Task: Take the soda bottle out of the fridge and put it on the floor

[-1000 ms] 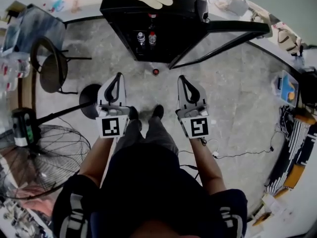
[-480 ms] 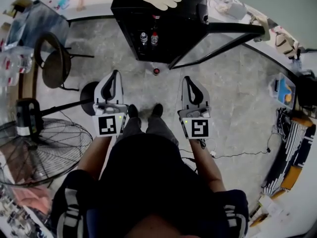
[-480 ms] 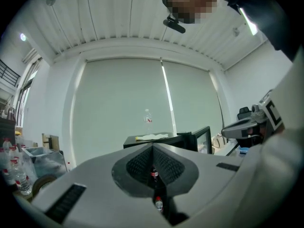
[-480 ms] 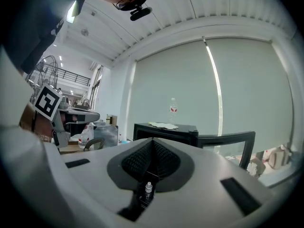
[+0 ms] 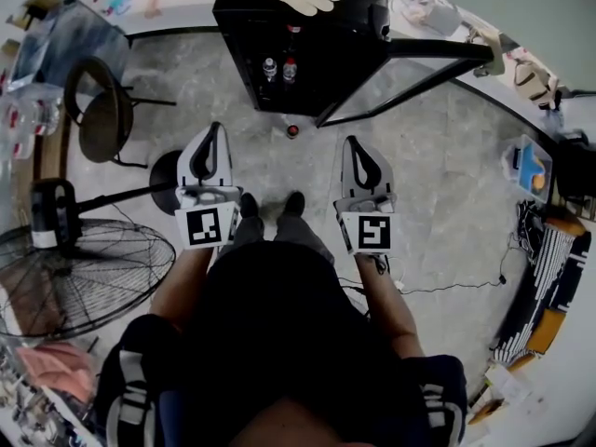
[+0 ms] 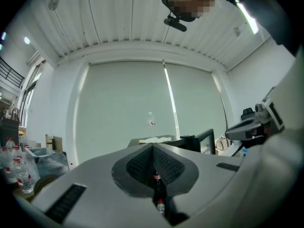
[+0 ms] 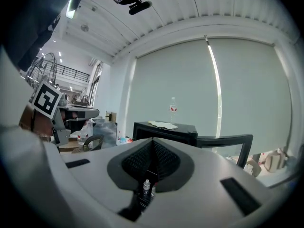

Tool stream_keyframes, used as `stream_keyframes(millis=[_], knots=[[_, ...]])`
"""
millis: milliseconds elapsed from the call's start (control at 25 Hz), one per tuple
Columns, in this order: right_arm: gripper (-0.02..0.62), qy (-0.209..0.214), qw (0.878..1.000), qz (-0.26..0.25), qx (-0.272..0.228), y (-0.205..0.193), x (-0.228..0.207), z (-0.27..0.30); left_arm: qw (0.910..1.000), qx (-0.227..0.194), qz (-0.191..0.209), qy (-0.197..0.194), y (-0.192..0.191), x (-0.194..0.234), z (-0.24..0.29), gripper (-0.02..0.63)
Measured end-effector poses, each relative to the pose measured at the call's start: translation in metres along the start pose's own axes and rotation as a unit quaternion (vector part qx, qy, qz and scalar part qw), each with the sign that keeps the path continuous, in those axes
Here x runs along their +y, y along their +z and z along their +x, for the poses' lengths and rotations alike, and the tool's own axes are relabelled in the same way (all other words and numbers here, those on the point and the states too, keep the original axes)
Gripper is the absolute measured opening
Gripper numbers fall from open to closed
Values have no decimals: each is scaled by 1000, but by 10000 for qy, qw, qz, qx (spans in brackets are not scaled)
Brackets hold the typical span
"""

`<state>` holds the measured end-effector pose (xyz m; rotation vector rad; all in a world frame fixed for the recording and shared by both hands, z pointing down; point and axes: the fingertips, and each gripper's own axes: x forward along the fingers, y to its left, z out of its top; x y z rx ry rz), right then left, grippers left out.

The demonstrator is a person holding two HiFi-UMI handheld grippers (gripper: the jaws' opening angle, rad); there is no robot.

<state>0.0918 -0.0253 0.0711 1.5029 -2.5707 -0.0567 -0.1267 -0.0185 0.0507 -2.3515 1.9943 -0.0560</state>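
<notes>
Red-capped bottle [image 5: 292, 131] upright on floor [image 5: 447, 156], before open fridge [image 5: 321, 26]

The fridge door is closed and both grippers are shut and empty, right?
No. The head view shows the fridge door swung open. The left gripper and right gripper are shut and empty, as you said.
</notes>
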Motion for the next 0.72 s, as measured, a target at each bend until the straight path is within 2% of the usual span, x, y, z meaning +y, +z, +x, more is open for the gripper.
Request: stream_keyframes(millis=[720], knots=[[19,54,9996,-284,5,4,4,1,10000,-26,7,-17,1,-4,-6,25]])
